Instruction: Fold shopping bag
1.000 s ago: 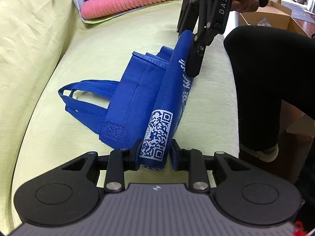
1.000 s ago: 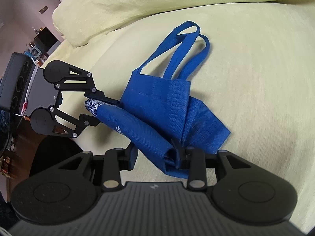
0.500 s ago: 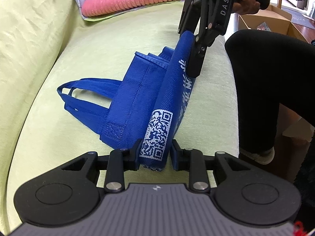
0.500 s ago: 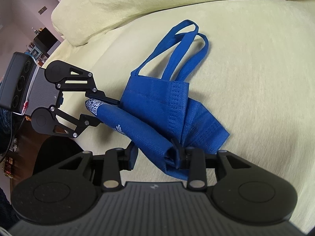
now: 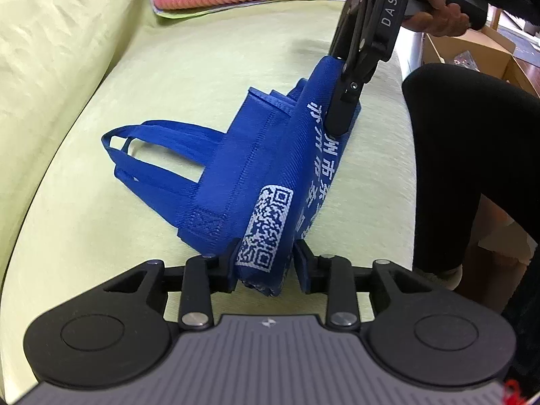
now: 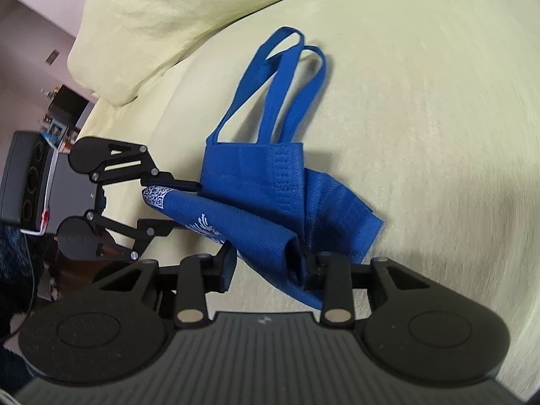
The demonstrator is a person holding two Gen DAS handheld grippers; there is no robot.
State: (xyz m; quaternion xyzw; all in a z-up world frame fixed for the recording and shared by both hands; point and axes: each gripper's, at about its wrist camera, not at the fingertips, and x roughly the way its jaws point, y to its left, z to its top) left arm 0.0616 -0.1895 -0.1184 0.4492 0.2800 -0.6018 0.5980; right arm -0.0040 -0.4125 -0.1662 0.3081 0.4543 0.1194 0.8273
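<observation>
on the pale green sofa cushion (image 5: 209, 67) lies the blue shopping bag (image 5: 236, 168), handles flat toward the backrest. between the left gripper (image 5: 265, 263) fingers sits its folded edge by the qr code, pinched. the right gripper (image 6: 266, 266) clamps the far end of that raised fold.

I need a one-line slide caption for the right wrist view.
Both grippers, right and left, lift a fold of the blue bag on a yellow sofa.
</observation>
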